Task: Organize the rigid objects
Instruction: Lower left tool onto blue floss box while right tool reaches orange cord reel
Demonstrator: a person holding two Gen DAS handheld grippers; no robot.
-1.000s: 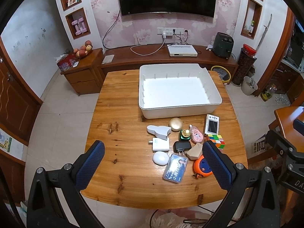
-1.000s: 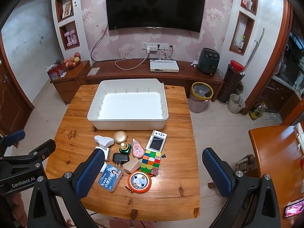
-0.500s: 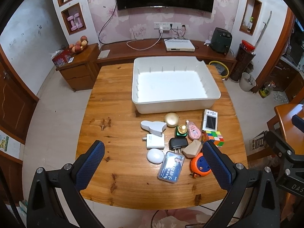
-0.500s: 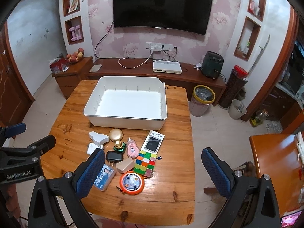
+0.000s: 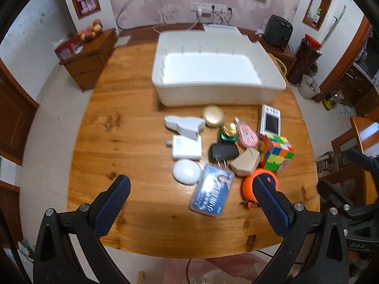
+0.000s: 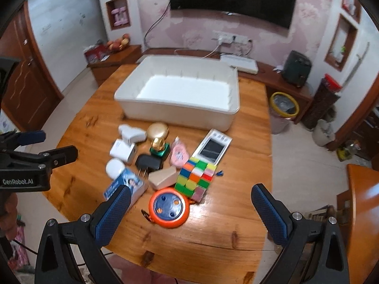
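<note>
An empty white bin (image 5: 220,71) (image 6: 184,94) stands at the far side of the wooden table (image 5: 132,142). Before it lie several small objects: a colour cube (image 5: 276,152) (image 6: 195,177), an orange tape measure (image 6: 169,207) (image 5: 248,184), a blue card case (image 5: 212,193), a white handheld device (image 6: 212,145), a black plug (image 5: 222,152), a white charger (image 5: 187,146) and a gold disc (image 5: 213,118). My left gripper (image 5: 189,189) is open above the near edge. My right gripper (image 6: 189,196) is open above the tape measure.
A TV cabinet with a white box (image 6: 239,62) runs along the back wall. A side cabinet with fruit (image 5: 87,47) stands at the left. A bin with a yellow rim (image 6: 284,104) and a second table (image 6: 364,213) are at the right.
Both grippers have moved down and forward toward the table, so the objects and bin look larger. Both stay open. Nothing on the table has moved.
</note>
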